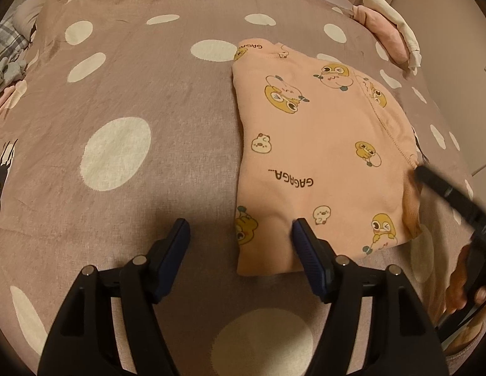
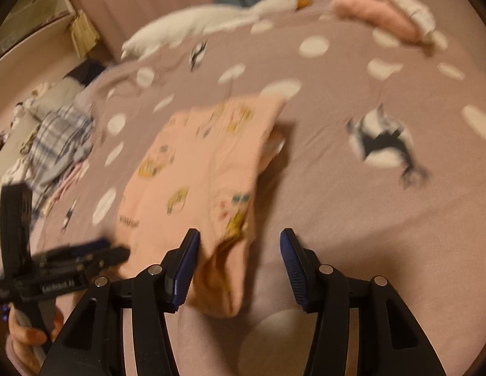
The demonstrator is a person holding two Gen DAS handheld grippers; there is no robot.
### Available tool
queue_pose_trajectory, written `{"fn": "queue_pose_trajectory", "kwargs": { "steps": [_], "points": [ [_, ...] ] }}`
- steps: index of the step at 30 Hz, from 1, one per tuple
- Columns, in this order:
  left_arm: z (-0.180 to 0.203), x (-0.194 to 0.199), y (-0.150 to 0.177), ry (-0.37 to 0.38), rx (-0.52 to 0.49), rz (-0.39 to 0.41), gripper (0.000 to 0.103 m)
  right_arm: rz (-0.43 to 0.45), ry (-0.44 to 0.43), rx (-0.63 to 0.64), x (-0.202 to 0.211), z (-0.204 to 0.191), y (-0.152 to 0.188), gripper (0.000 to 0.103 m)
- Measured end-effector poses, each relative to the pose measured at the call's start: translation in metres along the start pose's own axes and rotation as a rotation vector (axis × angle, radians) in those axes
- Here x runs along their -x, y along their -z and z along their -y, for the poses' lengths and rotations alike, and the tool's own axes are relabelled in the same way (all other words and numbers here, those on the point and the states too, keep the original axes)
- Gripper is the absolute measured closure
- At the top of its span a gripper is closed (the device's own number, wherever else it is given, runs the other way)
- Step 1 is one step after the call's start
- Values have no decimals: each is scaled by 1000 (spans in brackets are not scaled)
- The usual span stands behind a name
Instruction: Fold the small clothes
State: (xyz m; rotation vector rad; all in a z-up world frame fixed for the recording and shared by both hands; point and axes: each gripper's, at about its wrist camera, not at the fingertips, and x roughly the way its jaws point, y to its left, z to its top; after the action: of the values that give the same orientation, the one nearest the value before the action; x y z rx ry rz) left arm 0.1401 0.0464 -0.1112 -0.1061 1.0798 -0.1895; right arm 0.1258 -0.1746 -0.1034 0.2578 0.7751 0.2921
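A small peach garment (image 1: 318,153) printed with cartoon ducks and the word GAGAGA lies folded into a rectangle on the bed. It also shows in the right wrist view (image 2: 196,185), blurred. My left gripper (image 1: 240,238) is open and empty above the garment's near left corner. My right gripper (image 2: 240,250) is open and empty over the garment's near right corner. The right gripper's finger (image 1: 443,188) shows at the garment's right edge in the left wrist view. The left gripper (image 2: 86,253) shows at the lower left in the right wrist view.
The bed cover (image 1: 142,100) is mauve with white dots and black bird prints. A pink and white folded pile (image 1: 390,28) lies at the far right. A white goose plush (image 2: 211,18) lies at the head. Plaid clothes (image 2: 58,144) lie at the left edge.
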Motion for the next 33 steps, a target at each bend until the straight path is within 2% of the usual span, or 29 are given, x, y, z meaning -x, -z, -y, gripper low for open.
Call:
{"fn": "queue_pose_trajectory", "kwargs": {
  "steps": [4,9,12,16,18,24,28,31,33],
  "points": [
    [0,-1,0,-1,-3,0,33,86,-57,11,6,-8,-20,50],
    [0,-1,0,2,-5,-2,33,86,-130,26,-18,-23,-49,51],
    [0,-1,0,1,-7,-1,33,31,-161,-41,-43,-17,-59,51],
    [1,-1,0,1,-8,-1,31,-73,-141,-143,-76,2,-57,51],
    [1,-1,1,-2,-10,-1,31,-77,-140,-148,-75,3,-53,54],
    [4,-2,1,-14,-14,1,31,-42,-142,-47,-44,-13,-47,54],
    [4,-1,1,-20,-16,1,31,-33,-158,61,-19,-28,-27,54],
    [5,-2,1,-27,-16,1,31,-57,-119,146,-15,-33,-10,54],
    [5,-2,1,-30,-14,-1,31,-108,-82,172,-23,-31,1,54]
  ]
}}
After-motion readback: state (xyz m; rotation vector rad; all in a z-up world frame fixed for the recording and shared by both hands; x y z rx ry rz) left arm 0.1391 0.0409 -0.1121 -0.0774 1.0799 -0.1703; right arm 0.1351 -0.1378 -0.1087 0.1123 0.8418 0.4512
